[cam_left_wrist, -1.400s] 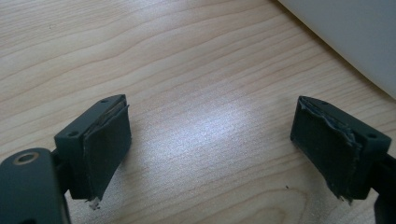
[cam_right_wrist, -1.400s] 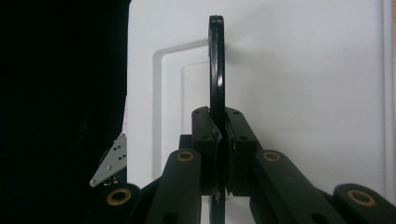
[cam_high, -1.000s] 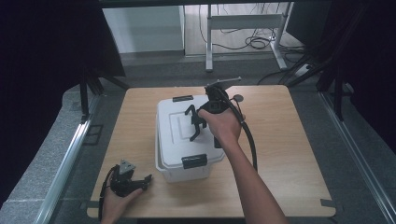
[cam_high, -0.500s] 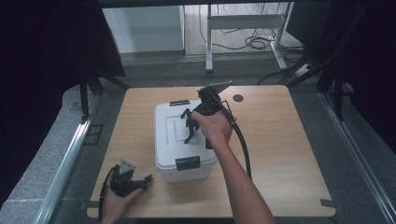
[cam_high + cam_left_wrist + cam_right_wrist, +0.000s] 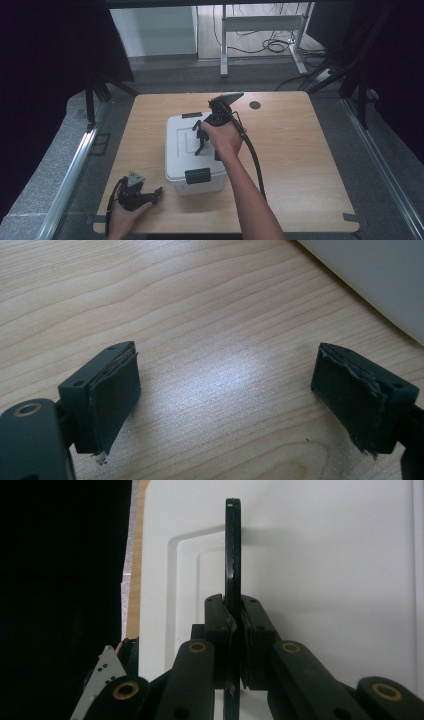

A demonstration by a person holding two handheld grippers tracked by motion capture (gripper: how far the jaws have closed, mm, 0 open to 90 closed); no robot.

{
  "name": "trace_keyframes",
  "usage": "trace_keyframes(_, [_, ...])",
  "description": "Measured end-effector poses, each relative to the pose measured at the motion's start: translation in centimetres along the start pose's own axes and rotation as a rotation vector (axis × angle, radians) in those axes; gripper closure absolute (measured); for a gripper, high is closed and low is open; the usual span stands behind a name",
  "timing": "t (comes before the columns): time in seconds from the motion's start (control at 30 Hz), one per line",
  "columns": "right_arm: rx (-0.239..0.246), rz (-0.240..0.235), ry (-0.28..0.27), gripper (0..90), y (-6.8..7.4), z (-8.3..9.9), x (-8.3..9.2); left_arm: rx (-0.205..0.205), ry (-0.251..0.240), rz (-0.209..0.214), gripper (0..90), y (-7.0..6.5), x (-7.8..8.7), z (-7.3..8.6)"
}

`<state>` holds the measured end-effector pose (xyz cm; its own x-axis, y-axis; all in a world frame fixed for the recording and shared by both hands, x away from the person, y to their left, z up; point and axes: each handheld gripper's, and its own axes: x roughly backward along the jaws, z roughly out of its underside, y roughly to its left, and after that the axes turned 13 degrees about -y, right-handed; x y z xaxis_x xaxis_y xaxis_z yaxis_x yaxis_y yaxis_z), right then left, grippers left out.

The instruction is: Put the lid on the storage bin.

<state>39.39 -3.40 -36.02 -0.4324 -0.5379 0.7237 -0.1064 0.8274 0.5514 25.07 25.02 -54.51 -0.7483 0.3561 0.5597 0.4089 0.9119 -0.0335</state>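
Carrying the white box (image 5: 192, 155) toward the near table (image 5: 300, 165) edge, the right hand-held gripper (image 5: 234, 625) stayed clamped on its black handle (image 5: 233, 550); the left hand-held gripper (image 5: 225, 400) rested wide open beside it.

Grey floor (image 5: 165, 75) is surrounding my wooden worktop (image 5: 300, 150); a white desk frame (image 5: 260, 25) is standing beyond, cables (image 5: 265, 46) lying beneath, black curtains (image 5: 50, 75) hanging at both sides.

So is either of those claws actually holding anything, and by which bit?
The right gripper is clamped on the black handle of the white box, near its middle. The left gripper is open, holding nothing.
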Motion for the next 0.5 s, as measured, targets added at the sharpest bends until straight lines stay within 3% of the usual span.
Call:
trace_keyframes(0.1, [0.020, 0.011, 0.005, 84.5, -0.07, 0.26, -0.18, 0.001, 0.000, 0.000, 12.2, -0.01, 0.00, 0.00])
trace_keyframes(0.33, [0.015, -0.014, 0.002, 81.4, -0.48, 0.48, -0.26, -0.002, 0.001, 0.000, 12.1, 0.01, 0.00, -0.01])
trace_keyframes(0.43, [0.065, -0.034, -0.005, 74.3, -0.54, 0.52, -0.23, -0.002, 0.001, 0.000, 12.2, 0.01, 0.00, -0.01])
trace_keyframes(0.47, [0.112, -0.062, -0.014, 69.5, -0.54, 0.55, -0.08, -0.003, 0.002, 0.001, 12.1, 0.03, 0.00, -0.02])
trace_keyframes(0.5, [0.112, -0.062, -0.014, 69.5, -0.54, 0.55, -0.08, -0.003, 0.002, 0.001, 12.1, 0.03, 0.00, -0.02])
